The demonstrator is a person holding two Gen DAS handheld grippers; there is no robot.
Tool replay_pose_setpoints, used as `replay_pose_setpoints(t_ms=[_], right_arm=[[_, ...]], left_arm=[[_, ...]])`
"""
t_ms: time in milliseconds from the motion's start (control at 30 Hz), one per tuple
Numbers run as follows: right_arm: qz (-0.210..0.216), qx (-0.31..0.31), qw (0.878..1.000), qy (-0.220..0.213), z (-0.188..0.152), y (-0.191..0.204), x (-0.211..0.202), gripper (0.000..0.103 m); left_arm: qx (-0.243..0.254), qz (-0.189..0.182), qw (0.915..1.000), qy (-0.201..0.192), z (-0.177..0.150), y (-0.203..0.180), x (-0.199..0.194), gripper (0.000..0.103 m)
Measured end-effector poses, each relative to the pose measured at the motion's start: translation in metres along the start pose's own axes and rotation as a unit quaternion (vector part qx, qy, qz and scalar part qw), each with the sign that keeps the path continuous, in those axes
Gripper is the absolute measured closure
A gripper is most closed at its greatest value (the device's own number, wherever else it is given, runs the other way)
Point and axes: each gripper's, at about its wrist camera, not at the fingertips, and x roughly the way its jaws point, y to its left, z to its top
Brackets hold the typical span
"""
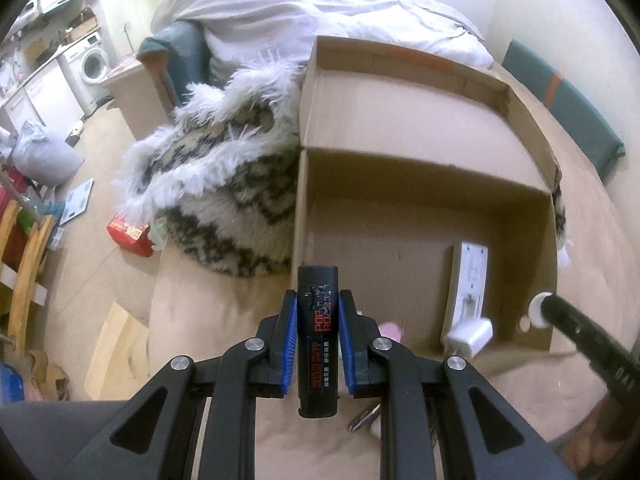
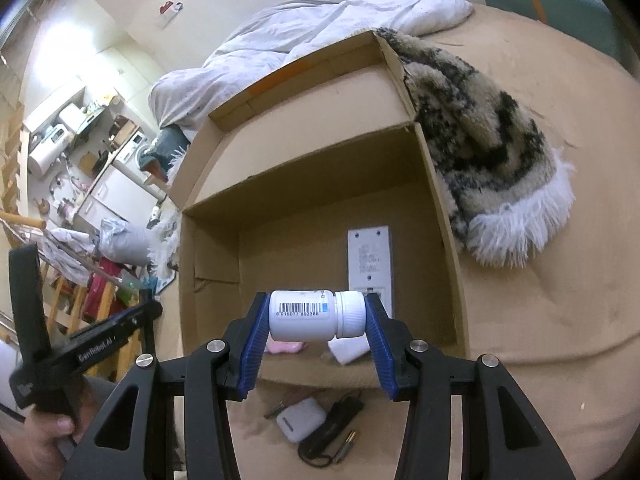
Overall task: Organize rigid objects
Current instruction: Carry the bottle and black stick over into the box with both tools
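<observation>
The cardboard box [image 2: 436,216] lay open ahead of both claws, its long axis running away from you, flap folded out at the far end. Inside, ahead of your right claw, a white power strip [image 2: 370,256] lay flat, its length pointing away from you along the box's right wall; its near end was hidden behind the bottle.

Your right gripper [image 2: 318,316] was pinching a white pill bottle [image 2: 302,315] end to end, over the box's near edge. The bottle lay crosswise, long axis left to right, cap [image 2: 351,315] toward the right pad. You held the claw level and pointed forward.

Your left gripper [image 1: 318,320] was clamped on a black rectangular case [image 1: 317,340] with red lettering. Its long axis ran along the fingers, pointing away from you toward the box's near left corner. Its lower end stuck out below the pads.

Below your right claw, on the tan bedcover [image 2: 540,280], lay a small white case [image 2: 300,418], a black corded item [image 2: 332,428] and metal bits [image 2: 347,444], partly cut off by the fingers. A pink item [image 2: 284,347] and a white block [image 2: 348,350] inside the box were largely hidden behind the bottle.
</observation>
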Motion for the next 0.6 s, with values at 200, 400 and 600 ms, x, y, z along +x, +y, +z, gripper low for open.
replay_pose_setpoints(t_ms=[200, 400, 600], right_arm=[[0.000, -0.005, 1.000, 0.009, 0.016, -0.001, 0.021, 0.054], [0.004, -0.001, 1.000, 0.020, 0.026, -0.005, 0.045, 0.054], [0.007, -0.018, 0.999, 0.039, 0.023, 0.004, 0.061, 0.054]], left_arm=[[0.015, -0.002, 0.9999, 0.000, 0.015, -0.017, 0.023, 0.086], [0.030, -0.014, 0.9995, 0.000, 0.014, -0.026, 0.049, 0.086], [0.028, -0.024, 0.9990, 0.023, 0.008, -0.026, 0.073, 0.086]])
